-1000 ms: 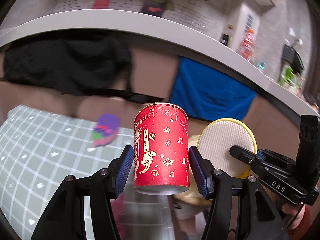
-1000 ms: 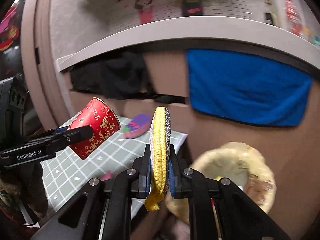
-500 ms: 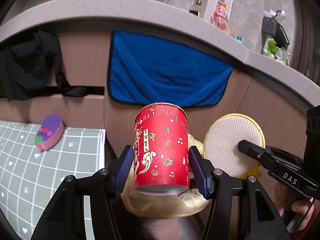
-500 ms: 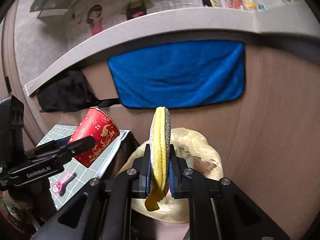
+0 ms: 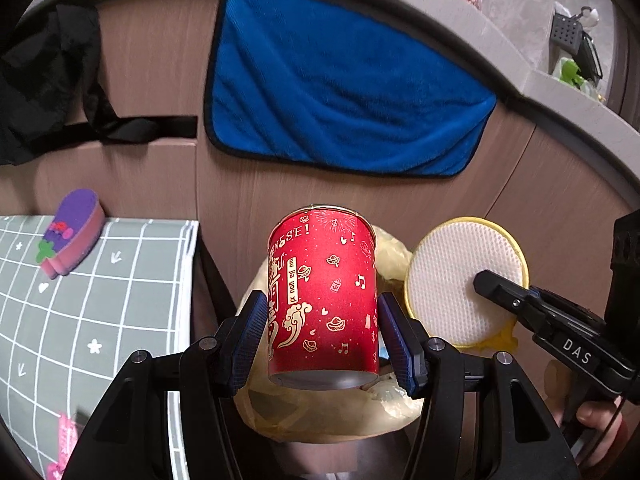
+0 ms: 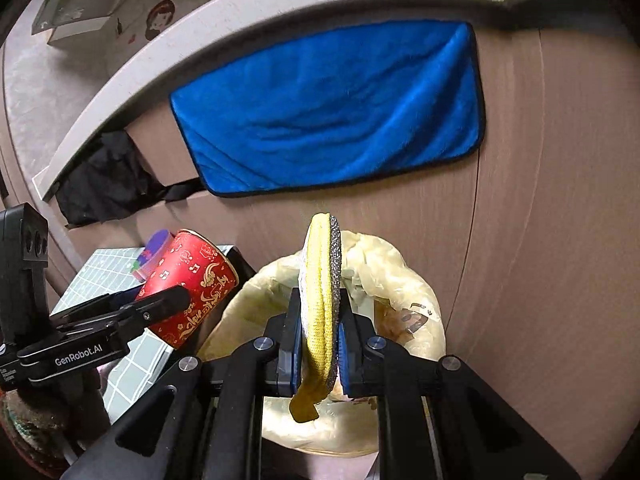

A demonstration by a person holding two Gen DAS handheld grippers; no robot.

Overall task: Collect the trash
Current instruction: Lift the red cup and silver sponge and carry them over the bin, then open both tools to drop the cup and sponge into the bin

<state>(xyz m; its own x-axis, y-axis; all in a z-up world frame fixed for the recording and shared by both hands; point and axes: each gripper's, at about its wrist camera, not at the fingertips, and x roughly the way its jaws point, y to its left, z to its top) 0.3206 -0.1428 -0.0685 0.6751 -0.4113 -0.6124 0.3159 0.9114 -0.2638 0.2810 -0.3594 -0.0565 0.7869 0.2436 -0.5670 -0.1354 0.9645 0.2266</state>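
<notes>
My left gripper (image 5: pixel 322 338) holds the red paper cup (image 5: pixel 323 296) upright, blue pads pressed on both its sides, just over the near rim of the yellowish trash bag (image 5: pixel 312 412). To its right, my right gripper (image 6: pixel 318 354) is clamped tight on the round yellow scrub pad (image 6: pixel 320 300), which stands on edge above the open bag (image 6: pixel 404 280). Both grippers tilt downward toward the bag, side by side. The gridded table mat (image 5: pixel 100 320) lies to the left, the blue towel (image 5: pixel 340 92) hangs on the far wall.
</notes>
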